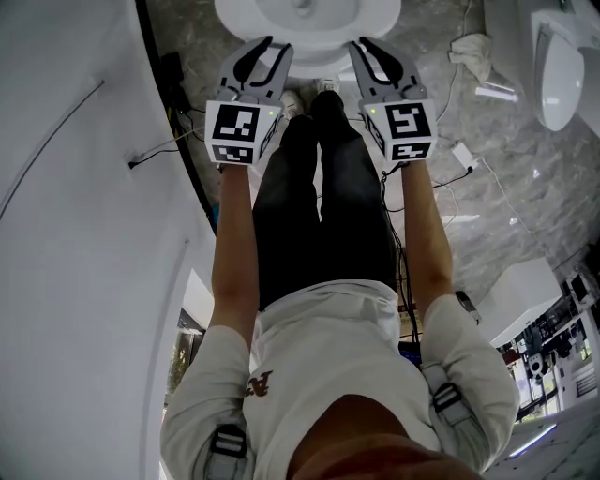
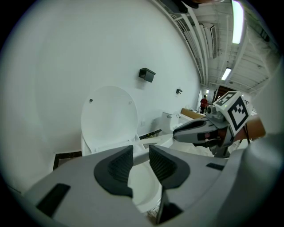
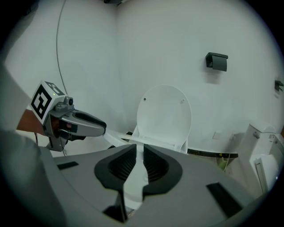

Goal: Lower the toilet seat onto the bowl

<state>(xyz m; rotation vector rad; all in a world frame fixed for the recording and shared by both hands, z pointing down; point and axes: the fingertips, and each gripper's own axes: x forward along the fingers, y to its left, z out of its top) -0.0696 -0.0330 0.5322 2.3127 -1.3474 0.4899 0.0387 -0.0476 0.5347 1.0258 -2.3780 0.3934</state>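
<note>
In front of the toilet, the toilet seat [image 1: 380, 17] seems to lie flat on the bowl [image 1: 319, 56], while the lid [image 3: 164, 114] stands upright against the wall (what is raised is a solid oval, not a ring). The left tool [image 2: 141, 153] has its jaws apart and empty. The right tool [image 3: 140, 150] shows only a narrow gap and grips nothing. I judge the lowering is done, or very nearly.

Even indoor light (edges fisheye-warped)
</note>
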